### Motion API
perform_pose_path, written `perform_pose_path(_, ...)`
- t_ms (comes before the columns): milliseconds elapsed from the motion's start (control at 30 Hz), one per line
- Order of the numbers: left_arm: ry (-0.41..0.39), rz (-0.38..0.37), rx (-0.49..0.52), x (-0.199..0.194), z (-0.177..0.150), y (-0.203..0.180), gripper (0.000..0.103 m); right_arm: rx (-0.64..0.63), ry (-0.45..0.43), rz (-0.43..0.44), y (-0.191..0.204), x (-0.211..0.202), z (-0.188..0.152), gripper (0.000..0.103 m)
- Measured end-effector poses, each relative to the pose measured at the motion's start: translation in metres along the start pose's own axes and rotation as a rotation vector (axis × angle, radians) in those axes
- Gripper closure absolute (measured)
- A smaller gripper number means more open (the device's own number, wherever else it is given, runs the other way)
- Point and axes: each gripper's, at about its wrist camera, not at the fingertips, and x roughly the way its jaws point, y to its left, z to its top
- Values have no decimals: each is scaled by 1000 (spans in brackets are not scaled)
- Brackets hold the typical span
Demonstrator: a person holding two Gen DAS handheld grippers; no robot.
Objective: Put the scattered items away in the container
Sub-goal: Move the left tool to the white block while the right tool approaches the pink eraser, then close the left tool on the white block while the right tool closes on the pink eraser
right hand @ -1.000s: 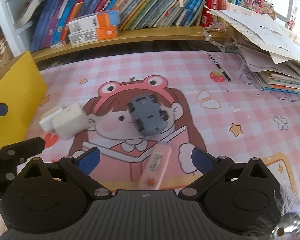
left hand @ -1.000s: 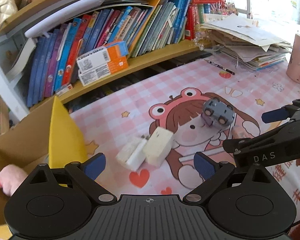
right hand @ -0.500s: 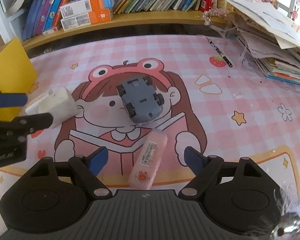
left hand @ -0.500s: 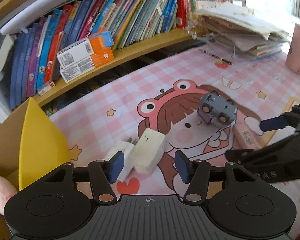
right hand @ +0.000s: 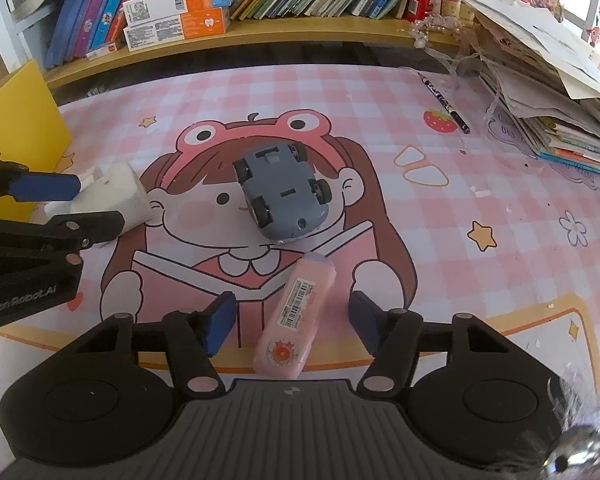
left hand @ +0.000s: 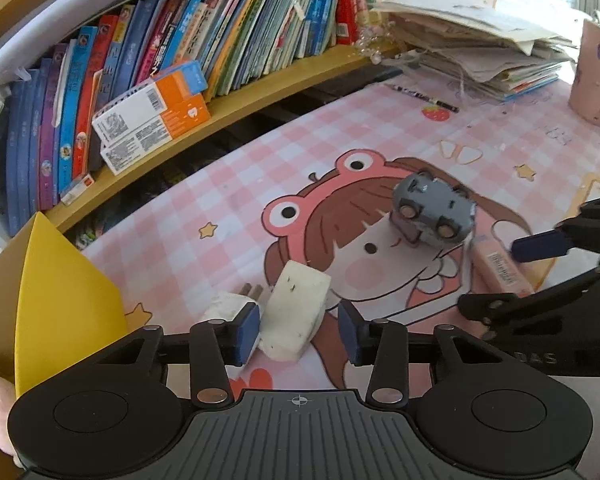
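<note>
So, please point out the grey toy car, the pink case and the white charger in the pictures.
grey toy car (right hand: 281, 192): right wrist view, on its upturned underside.
pink case (right hand: 296, 312): right wrist view, on its barcode label.
white charger (left hand: 296, 312): left wrist view, on its broad top face.

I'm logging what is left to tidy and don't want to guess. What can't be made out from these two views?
- Yellow container: inside hidden by its own wall, cut by left edge, both views.
- White charger: partly behind the left hand-held gripper pad, left view.
- Pink case: label print too small.
- Toy car: upside down, top unseen.
</note>
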Motion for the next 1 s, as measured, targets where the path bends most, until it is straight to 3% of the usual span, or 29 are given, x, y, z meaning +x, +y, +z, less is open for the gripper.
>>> perform_pose_path(367, 27, 33, 51, 17, -6, -3, 65, -42, -12, 2, 5, 1, 0, 50)
perform_pose_path(467, 23, 32, 43, 16, -6, -2, 75, -47, -14, 2, 6, 1, 0, 51)
perform_pose_path(567, 26, 5, 20, 14, -6, 4, 81, -50, -17, 5, 6, 1, 0, 60)
perform_pose_path(700, 15, -16, 6, 3, -8, 4, 83, -66, -21, 27, 6, -1, 1, 79)
perform_pose_path(1000, -15, -59, -22, -24, -13, 3, 84, -88, -23, 94, 12, -11, -2, 79)
